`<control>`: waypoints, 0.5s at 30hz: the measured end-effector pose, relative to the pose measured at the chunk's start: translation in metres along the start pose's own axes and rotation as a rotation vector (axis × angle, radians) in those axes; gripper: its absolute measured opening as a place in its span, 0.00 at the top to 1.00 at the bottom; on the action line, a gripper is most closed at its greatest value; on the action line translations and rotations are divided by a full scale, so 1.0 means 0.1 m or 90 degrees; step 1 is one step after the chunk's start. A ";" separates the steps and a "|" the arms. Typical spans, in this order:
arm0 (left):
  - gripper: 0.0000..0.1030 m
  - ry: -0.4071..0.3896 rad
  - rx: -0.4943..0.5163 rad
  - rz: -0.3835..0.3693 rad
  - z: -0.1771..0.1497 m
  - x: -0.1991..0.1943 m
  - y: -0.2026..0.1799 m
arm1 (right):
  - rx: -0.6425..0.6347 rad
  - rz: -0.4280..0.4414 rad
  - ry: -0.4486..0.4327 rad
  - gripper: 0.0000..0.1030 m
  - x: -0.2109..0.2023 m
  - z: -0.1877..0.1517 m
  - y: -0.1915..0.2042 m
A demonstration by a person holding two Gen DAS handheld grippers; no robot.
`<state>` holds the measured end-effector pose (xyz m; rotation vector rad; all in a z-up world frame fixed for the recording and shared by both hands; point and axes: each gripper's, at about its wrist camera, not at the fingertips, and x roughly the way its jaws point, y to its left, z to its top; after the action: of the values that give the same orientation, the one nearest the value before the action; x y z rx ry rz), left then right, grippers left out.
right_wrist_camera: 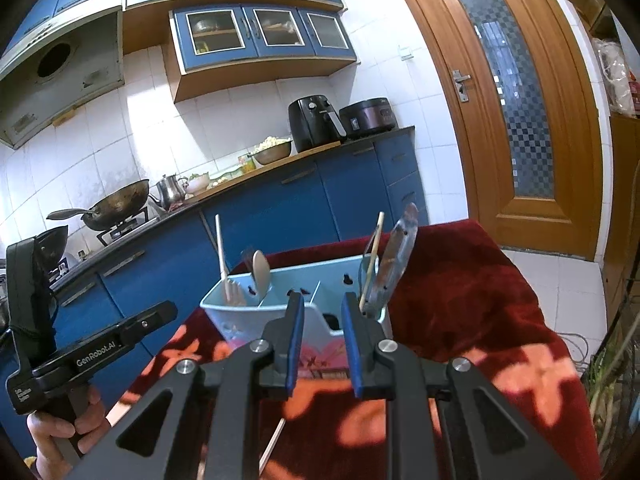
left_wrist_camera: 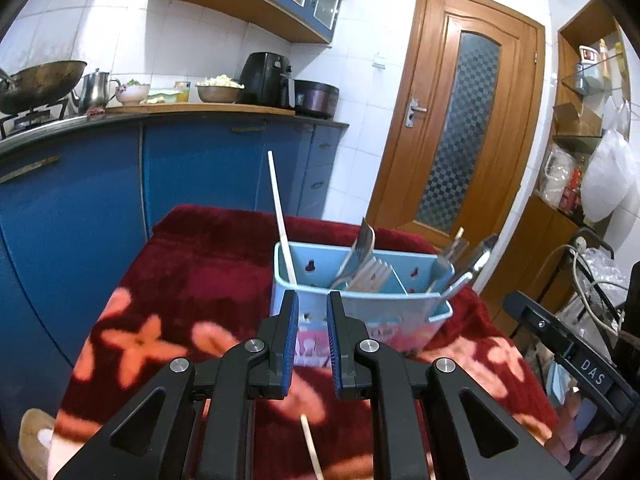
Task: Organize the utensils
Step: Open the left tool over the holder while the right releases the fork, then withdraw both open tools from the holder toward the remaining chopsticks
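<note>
A light blue utensil caddy [left_wrist_camera: 400, 312] stands on a red flowered cloth [left_wrist_camera: 192, 280]. It holds a white chopstick [left_wrist_camera: 280, 216], a spoon [left_wrist_camera: 362, 248], forks [left_wrist_camera: 372, 276] and metal utensils [left_wrist_camera: 476, 264]. My left gripper [left_wrist_camera: 313, 304] is open and empty, just in front of the caddy. A loose chopstick [left_wrist_camera: 311, 448] lies on the cloth beneath it. In the right wrist view the caddy [right_wrist_camera: 256, 320] holds a chopstick [right_wrist_camera: 221, 256], a spoon [right_wrist_camera: 262, 272] and a spatula [right_wrist_camera: 394, 260]. My right gripper [right_wrist_camera: 320, 306] is open and empty before it; the loose chopstick [right_wrist_camera: 274, 440] lies below.
Blue kitchen cabinets [left_wrist_camera: 200, 168] and a counter with a wok [left_wrist_camera: 40, 80], kettle [left_wrist_camera: 94, 90], bowls and an air fryer [left_wrist_camera: 266, 78] stand behind. A wooden door [left_wrist_camera: 460, 128] is at the right. The other handheld gripper [right_wrist_camera: 80, 356] shows at the left.
</note>
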<state>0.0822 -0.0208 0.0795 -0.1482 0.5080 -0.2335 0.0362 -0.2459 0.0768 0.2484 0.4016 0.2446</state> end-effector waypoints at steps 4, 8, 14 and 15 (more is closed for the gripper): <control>0.86 0.020 0.004 0.002 -0.07 -0.09 0.00 | -0.014 -0.005 0.010 0.79 -0.14 -0.07 0.08; 0.86 0.050 0.010 -0.001 -0.16 -0.15 0.00 | -0.020 -0.003 0.021 0.79 -0.25 -0.14 0.13; 0.86 0.087 0.009 0.008 -0.29 -0.21 0.04 | -0.036 -0.012 0.035 0.79 -0.39 -0.26 0.19; 0.86 0.095 0.006 0.008 -0.32 -0.22 0.05 | -0.039 -0.017 0.038 0.79 -0.41 -0.27 0.19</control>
<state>0.0484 -0.0133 0.0609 -0.1184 0.6550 -0.2366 -0.0152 -0.2341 0.0725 0.1763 0.4557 0.2386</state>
